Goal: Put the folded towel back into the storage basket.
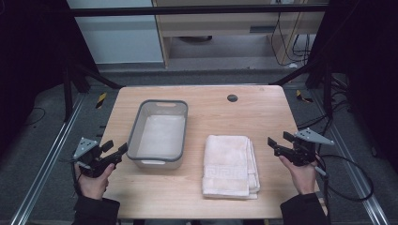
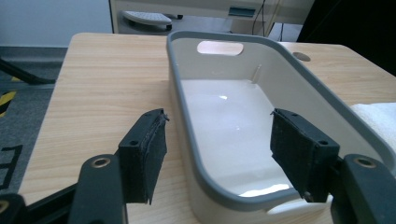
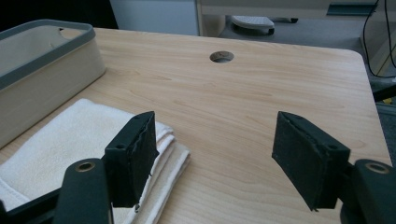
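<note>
Both claws wide, empty; towel (image 3: 70, 140) cut off by left claw (image 3: 212, 158) pad.

— How are the hands sitting?
— The left gripper (image 1: 118, 150) is hovering just left of the basin (image 1: 134, 127), jaws spread wide.
— And the other?
— The right gripper (image 1: 277, 142) is hanging well right of it, jaws apart, holding nothing.

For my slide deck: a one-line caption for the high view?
Open left tongs beside an empty grey-rimmed basin; open right tongs beside a folded white towel.
</note>
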